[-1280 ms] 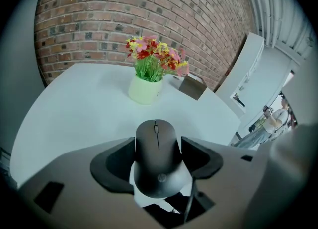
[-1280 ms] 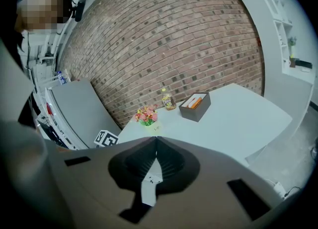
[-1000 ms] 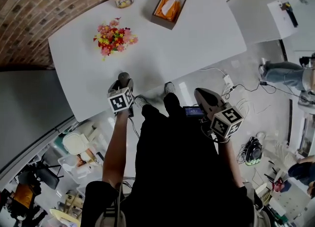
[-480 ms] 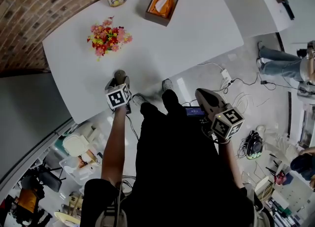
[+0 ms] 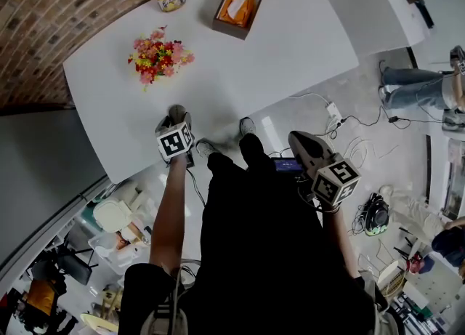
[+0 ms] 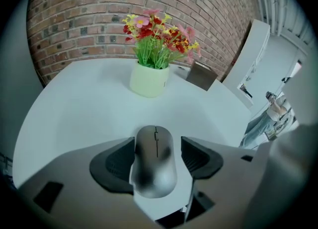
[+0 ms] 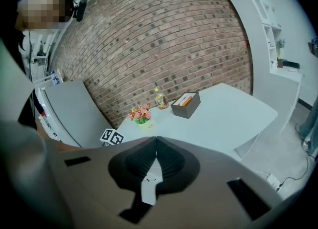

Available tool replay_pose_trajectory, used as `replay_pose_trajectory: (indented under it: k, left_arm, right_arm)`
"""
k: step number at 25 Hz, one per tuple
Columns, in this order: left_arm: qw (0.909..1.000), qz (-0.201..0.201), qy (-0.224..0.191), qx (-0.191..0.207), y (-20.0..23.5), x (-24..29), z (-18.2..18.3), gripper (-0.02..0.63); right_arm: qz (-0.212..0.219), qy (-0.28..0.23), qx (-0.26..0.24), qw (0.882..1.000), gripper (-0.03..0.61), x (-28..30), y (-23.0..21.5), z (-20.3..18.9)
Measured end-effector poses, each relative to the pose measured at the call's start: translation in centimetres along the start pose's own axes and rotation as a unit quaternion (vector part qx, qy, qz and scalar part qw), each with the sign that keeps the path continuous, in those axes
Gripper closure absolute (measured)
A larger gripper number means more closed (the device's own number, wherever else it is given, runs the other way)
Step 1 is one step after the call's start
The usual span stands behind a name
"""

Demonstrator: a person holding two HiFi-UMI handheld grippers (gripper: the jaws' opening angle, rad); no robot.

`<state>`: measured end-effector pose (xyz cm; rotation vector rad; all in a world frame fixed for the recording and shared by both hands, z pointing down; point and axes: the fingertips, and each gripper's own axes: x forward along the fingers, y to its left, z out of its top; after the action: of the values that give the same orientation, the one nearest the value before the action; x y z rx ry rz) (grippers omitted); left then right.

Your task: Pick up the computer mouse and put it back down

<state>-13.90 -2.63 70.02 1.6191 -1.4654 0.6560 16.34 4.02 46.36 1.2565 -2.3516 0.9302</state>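
The grey computer mouse [image 6: 155, 161] lies on the white worktop [image 6: 84, 111] between the spread jaws of the left tool [image 6: 157, 152], close against the left pad with a sliver of worktop showing at the right one, while the right tool [image 7: 156, 148] hangs off the worktop's edge, pressed together and empty.

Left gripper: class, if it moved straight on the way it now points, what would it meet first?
The grey computer mouse, lying between its jaws; then probably the white table beneath.
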Motion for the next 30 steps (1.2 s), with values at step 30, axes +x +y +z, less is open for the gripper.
replay_pose_trajectory:
  k: [30]
  left_arm:
    - [0.9968,0.011,-0.069,-0.038,-2.7,-6.8,0.6,0.546]
  right_arm:
    - [0.063,-0.026,-0.011,0.998,0.561,0.8,-0.9,1.7]
